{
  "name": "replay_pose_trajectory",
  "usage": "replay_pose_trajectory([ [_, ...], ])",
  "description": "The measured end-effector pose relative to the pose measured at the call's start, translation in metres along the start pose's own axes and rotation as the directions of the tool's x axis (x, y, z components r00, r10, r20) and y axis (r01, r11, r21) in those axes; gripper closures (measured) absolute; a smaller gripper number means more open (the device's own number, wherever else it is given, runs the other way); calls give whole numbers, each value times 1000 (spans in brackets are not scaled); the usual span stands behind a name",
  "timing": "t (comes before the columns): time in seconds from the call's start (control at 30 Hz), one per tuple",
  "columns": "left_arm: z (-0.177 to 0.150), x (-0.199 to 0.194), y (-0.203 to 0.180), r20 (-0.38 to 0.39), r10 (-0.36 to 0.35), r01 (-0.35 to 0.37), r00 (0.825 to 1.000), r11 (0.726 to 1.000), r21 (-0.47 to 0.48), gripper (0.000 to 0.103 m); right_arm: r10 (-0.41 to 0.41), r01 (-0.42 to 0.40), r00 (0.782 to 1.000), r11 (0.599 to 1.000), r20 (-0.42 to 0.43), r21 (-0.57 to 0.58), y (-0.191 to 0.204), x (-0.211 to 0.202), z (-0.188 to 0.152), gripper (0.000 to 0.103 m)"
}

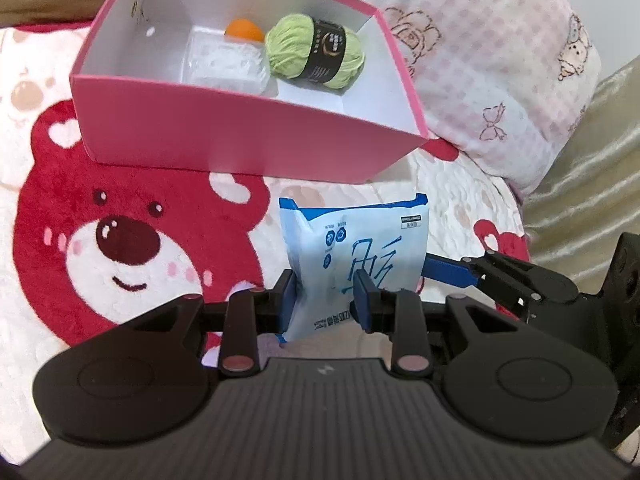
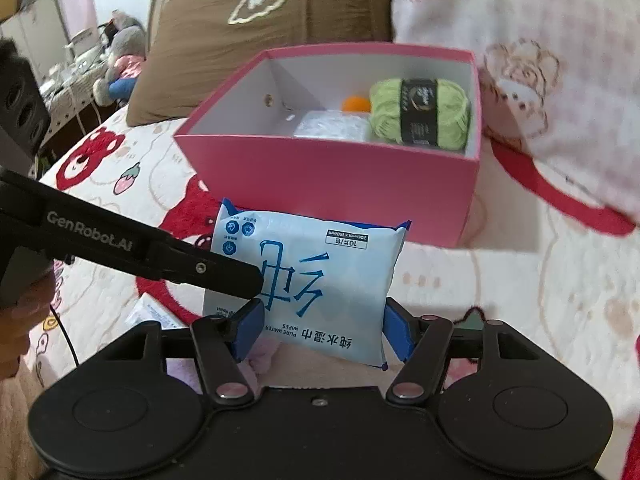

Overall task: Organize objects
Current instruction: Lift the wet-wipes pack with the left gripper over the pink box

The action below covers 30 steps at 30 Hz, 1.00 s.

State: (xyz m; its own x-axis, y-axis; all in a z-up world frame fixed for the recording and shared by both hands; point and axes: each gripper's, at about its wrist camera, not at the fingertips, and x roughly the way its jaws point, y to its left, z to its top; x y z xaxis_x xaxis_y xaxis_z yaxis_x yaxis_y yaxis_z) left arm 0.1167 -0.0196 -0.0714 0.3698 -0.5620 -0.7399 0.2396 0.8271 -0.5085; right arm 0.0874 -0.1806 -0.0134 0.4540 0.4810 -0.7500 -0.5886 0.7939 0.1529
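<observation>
Left wrist view looks down over a bed covered by a white plush blanket (image 1: 132, 208) printed with a big red bear face, spreading from about 7 to 11 o'clock, with a pink checked pillow (image 1: 500, 60) at 1 o'clock. At 12 o'clock sits an open pink box (image 1: 240, 136) with white inner walls, the likely place for tidied items. It already holds a skein of light green yarn (image 1: 316, 52) with a black band at its right, a clear plastic container (image 1: 224, 64) beside the yarn at its left, and a small orange ball (image 1: 244, 29) behind that. Near the centre of the frame, in front of the box and outside it, a blue and white pack of wet wipes (image 1: 356, 256) stands upright, lifted clear of the blanket. The left gripper (image 1: 330, 298) is clamped tight on the pack's lower left part and appears to carry it. In the right wrist view the right gripper (image 2: 324, 330) straddles the pack's bottom edge, its blue pads standing just off either side, so it seems only to steady or hand over the pack. The pack probably goes up and over the near wall next.
</observation>
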Motion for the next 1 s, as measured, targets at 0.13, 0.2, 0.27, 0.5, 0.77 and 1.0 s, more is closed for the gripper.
replay_pose_trajectory([
  [0.13, -1, -9, -4, 22, -7, 7, 1000, 1000, -3, 73, -8, 8, 1000, 999, 1, -31, 8, -12, 6, 31],
  [0.2, -1, -13, -6, 27, -1, 1, 1000, 1000, -6, 73, -8, 8, 1000, 999, 3, -42, 11, -18, 9, 30],
  [0.27, -2, -18, -9, 35, -5, 5, 999, 1000, 1, 71, 3, -3, 1000, 999, 6, -40, 12, -23, 11, 27],
  [0.5, -3, -36, -20, 72, 8, -9, 997, 1000, 9, 68, 10, -8, 1000, 998, 26, -57, 21, -36, 15, 24],
  [0.77, 0, -54, -29, 112, 60, -62, 992, 998, 14, 68, 34, -29, 998, 996, 58, -88, 35, -48, 22, 19],
  [1.0, 10, -66, -34, 112, 91, -93, 990, 996, 15, 65, 46, -38, 997, 992, 63, -124, 45, -56, 36, 19],
])
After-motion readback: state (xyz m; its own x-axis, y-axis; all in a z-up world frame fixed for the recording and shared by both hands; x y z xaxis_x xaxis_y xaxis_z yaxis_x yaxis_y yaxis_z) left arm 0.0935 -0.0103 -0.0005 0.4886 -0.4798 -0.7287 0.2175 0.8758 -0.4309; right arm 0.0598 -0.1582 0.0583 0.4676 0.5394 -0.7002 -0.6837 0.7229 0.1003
